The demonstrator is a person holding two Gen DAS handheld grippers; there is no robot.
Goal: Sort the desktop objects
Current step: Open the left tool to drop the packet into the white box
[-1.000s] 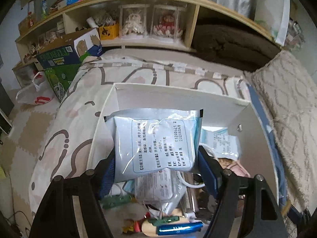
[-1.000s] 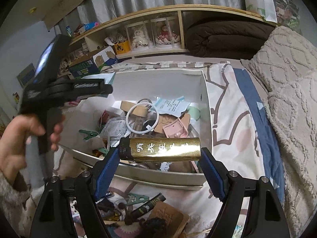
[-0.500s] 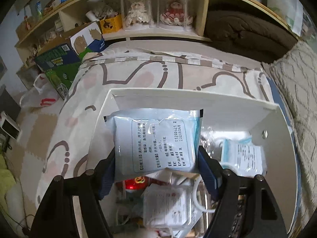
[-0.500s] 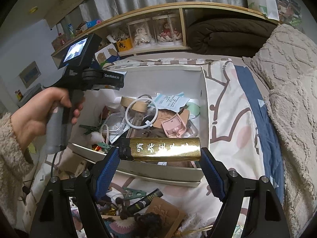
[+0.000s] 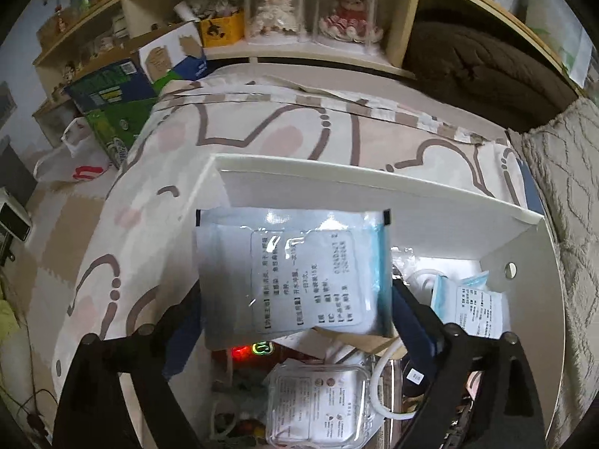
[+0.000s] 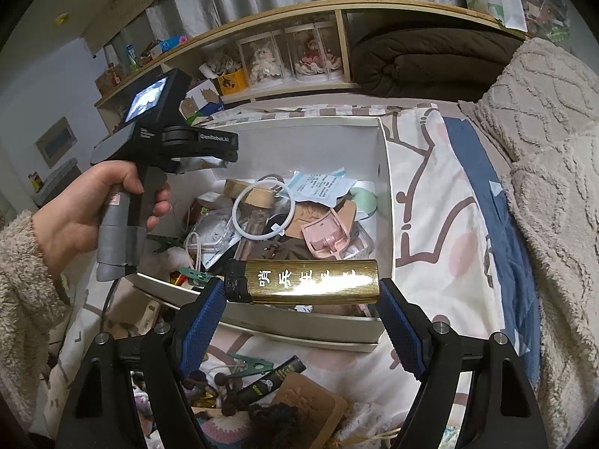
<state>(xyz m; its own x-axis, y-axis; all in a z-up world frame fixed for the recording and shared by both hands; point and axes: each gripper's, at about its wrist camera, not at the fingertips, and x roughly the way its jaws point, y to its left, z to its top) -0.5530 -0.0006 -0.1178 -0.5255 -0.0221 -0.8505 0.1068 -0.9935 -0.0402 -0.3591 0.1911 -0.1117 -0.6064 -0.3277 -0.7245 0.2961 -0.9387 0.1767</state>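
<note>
My left gripper (image 5: 294, 310) is shut on a pale blue-and-white sachet (image 5: 295, 273) with printed text and holds it over the left part of the white box (image 5: 374, 191). From the right wrist view the left gripper (image 6: 221, 157) hangs over the box's far left side (image 6: 299, 125). My right gripper (image 6: 301, 299) is shut on a gold lighter (image 6: 303, 280), held crosswise just above the box's near wall.
The box holds a similar sachet (image 5: 475, 308), a clear packet (image 5: 325, 408), a white ring (image 6: 262, 209), a pink clip (image 6: 325, 235) and other clutter. Loose items, among them a green clip (image 6: 251, 363) and a black tube (image 6: 273, 376), lie on the patterned bedding before the box. Shelves stand behind.
My left gripper has moved forward and further over the box with the sachet, which now sits tilted. My right gripper with the lighter has stayed nearly still.
</note>
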